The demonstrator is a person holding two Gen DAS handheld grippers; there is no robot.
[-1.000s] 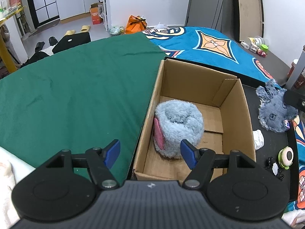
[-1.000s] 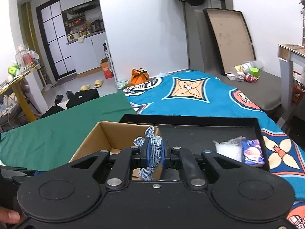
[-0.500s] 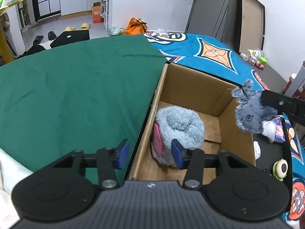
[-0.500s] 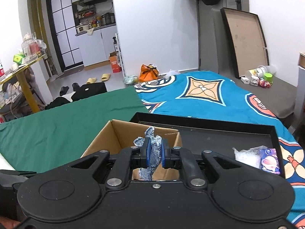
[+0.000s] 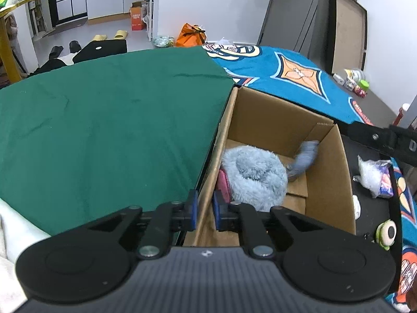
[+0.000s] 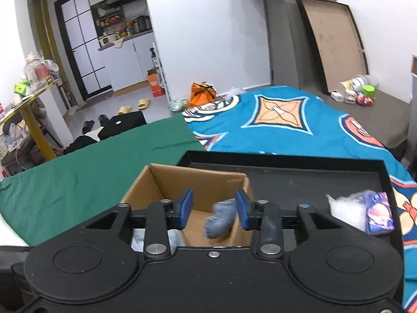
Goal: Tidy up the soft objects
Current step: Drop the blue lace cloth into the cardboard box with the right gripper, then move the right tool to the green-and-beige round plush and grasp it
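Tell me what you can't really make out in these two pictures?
- Denim scrap: motion-blurred in both views, shape unclear.
- Cardboard box: near end hidden by the left gripper in its own view.
- Fluffy blue plush: its underside is buried in the box.
- Packet on the black tray: print too small to read.

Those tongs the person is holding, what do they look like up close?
Both are alike. The left tongs and the right tongs each have a matte black plastic body with two round discs, silver screw heads on jointed black linkage arms, and two flat blue rubber pads as fingertips. The left body shows a ribbed grey top surface with a small pale mark.
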